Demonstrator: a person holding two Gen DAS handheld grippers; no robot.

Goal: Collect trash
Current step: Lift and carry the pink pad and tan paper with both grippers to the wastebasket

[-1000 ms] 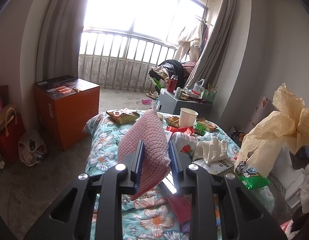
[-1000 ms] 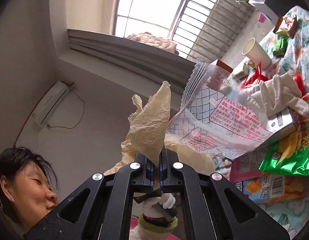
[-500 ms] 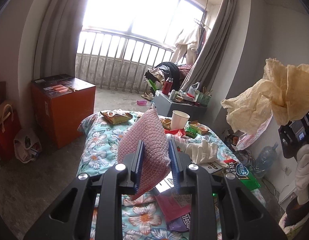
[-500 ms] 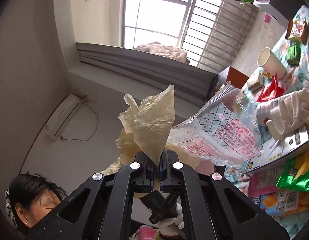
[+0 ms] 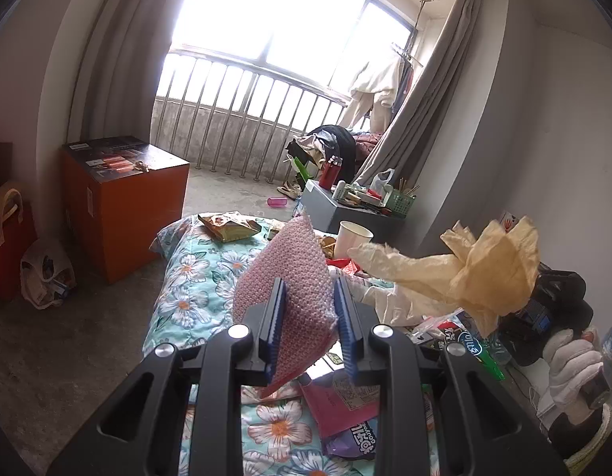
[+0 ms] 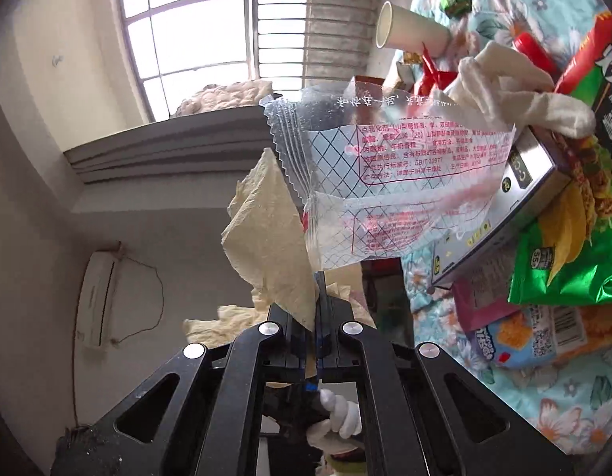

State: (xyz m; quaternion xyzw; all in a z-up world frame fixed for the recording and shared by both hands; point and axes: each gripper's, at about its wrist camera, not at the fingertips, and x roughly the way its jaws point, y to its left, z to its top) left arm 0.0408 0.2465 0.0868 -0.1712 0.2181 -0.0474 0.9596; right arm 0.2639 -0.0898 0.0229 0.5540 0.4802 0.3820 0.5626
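Floral bed [image 5: 195, 277] w/ wrappers; right hand-held gripper [image 6: 314, 301] pinches yellow paper [image 6: 274, 246].

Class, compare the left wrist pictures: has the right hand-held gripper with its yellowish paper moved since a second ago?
Yes. The right hand-held gripper and yellowish paper now sit lower, reaching left to overlap the paper cup.

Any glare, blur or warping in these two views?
Left wrist: window blown out white, walls bowed by the fisheye, pink bubble wrap sharp. Right wrist: view rolled sideways, clear wrapper slightly smeared, window panes bright but readable.
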